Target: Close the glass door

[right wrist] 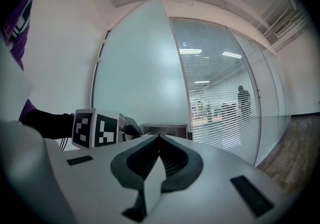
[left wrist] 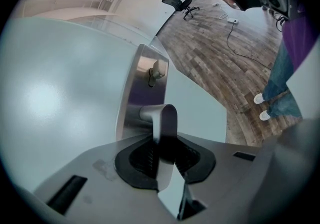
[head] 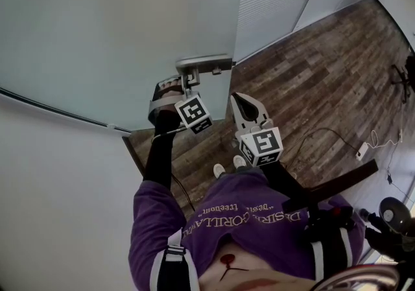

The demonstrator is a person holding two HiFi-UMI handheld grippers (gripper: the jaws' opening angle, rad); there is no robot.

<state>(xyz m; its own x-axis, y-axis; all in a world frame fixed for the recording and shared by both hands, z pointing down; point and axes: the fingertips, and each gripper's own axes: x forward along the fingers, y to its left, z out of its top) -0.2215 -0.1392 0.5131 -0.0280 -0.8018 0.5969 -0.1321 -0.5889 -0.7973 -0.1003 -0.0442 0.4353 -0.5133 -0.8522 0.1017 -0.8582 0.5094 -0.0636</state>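
The left tool [left wrist: 165,149] is closed on the lever handle [left wrist: 160,115] of the glass door [left wrist: 60,93]. The ribbed pads are pressed against both sides of the lever, near its free end. The handle is carried on a metal backplate [left wrist: 136,88], with a small thumb-turn [left wrist: 157,70] above it. In the head view the leaf is seen standing open, with its free edge just beyond the handle and wooden floor [head: 311,69] showing past it.

The step in hand is judged to be the swing of the leaf towards its frame, which no view shows. The grip is best kept firm and square on the lever, so that the pads are not slid off its end. The leaf should be drawn round in an arc about its hinges rather than in a straight line. It is best slowed near the end so that the glass is not slammed. The lever may need to be pressed down for the latch to seat.

The right tool [right wrist: 159,139] is held just beside the left one with its jaws together and nothing between them. It should be kept clear of the closing edge. The person's shoes [head: 227,166] stand near the foot of the leaf and could be caught by it. A glass partition with blinds [right wrist: 220,93] curves away beyond the opening. A cable and white power strip [head: 362,151] lie on the floor, and an office chair [left wrist: 179,1] stands well apart.
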